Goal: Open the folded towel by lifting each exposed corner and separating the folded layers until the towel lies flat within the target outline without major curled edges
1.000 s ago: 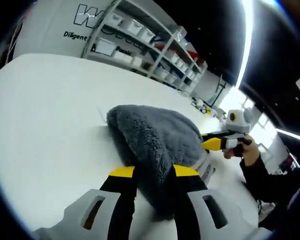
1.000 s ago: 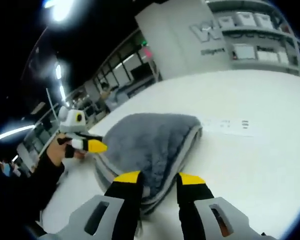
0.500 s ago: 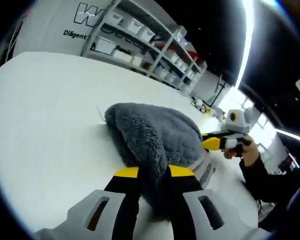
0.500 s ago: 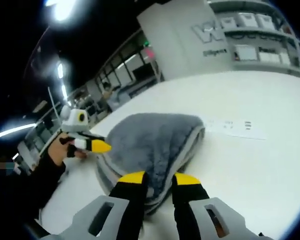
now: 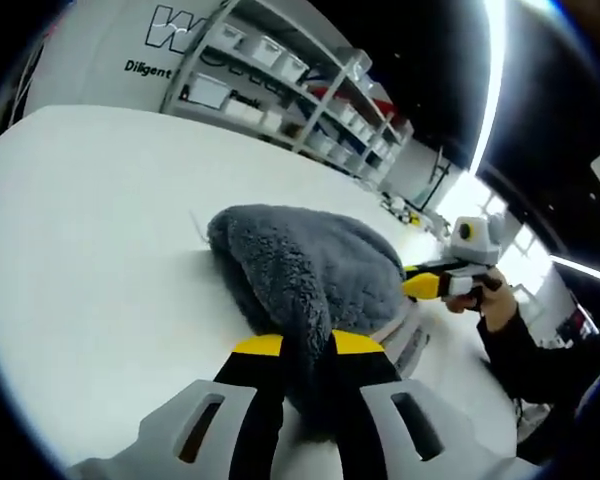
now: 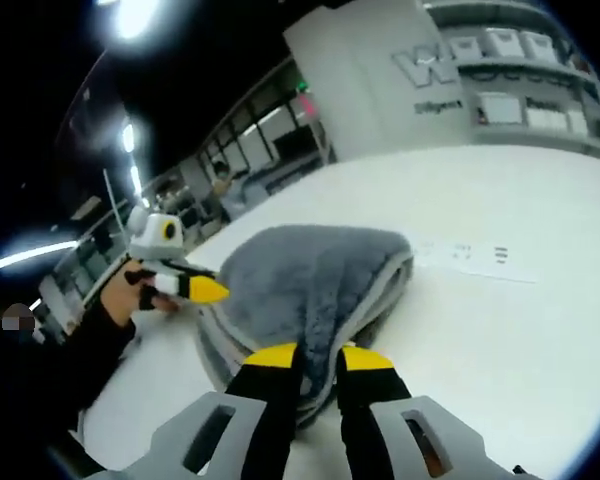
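A fluffy grey towel (image 5: 310, 275) lies folded in layers on the white table (image 5: 90, 240). In the left gripper view my left gripper (image 5: 306, 346) is shut on the towel's near corner, the pile bulging between its yellow-tipped jaws. The right gripper (image 5: 427, 286) shows at the towel's far side, held by a hand. In the right gripper view my right gripper (image 6: 316, 355) is shut on the near corner of the towel (image 6: 300, 280), whose stacked pale edges show beneath. The left gripper (image 6: 195, 288) reaches the towel's left side there.
Shelving with white bins (image 5: 280, 70) stands behind the table. A paper strip with marks (image 6: 475, 262) lies on the table (image 6: 520, 330) right of the towel. A person's dark sleeve (image 5: 530, 365) comes in from the right. Bare tabletop surrounds the towel.
Both grippers' jaws have closed from a wider gap onto the towel's corners. The towel's edge has gathered slightly between them.
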Available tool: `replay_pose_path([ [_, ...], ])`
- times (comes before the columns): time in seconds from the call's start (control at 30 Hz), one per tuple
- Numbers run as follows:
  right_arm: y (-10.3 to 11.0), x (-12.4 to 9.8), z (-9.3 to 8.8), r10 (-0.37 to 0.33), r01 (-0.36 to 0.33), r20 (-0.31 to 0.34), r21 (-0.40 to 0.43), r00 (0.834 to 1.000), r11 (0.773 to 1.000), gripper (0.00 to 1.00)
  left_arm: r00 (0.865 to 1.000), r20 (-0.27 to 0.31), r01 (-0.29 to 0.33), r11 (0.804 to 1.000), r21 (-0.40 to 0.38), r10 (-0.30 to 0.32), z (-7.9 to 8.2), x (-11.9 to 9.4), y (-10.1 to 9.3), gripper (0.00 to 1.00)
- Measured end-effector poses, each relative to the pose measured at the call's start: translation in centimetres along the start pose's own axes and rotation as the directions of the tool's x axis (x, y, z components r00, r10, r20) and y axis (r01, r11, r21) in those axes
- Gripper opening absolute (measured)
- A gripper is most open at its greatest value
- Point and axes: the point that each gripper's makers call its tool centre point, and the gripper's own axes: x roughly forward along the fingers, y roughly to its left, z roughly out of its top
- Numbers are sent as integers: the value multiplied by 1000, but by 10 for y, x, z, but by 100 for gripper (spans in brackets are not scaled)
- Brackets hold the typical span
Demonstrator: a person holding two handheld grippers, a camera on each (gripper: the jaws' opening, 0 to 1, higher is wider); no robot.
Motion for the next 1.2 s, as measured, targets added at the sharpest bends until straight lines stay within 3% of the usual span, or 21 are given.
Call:
replay_pose_path([
  [0.4,7,-12,-8,1,-1,16,-14,1000,1000,10,1000,0,-9,1000,25,9,1,-3,-6,11],
  [0.5,7,-12,-7,-16,16,48,-14,999,1000,10,1000,21,-18,999,29,17,-4,-4,-15,9],
  [0.57,6,-11,-3,-27,30,73,-42,997,999,9,999,39,-40,996,81,37,-1,-5,-13,9],
  [0.77,-1,-8,6,-66,78,126,-91,990,993,7,998,37,-54,995,87,51,-12,-10,-25,8],
  [0.9,-4,-8,7,-67,75,133,-59,989,995,7,997,44,-61,996,67,59,-9,-11,-20,9],
  [1.03,-2,-14,0,-44,43,88,11,995,999,7,997,54,-55,998,37,53,-17,-12,-30,9],
  [1.2,0,-20,-5,-40,39,114,14,993,999,7,998,53,-44,999,16,43,-26,-14,-41,8],
])
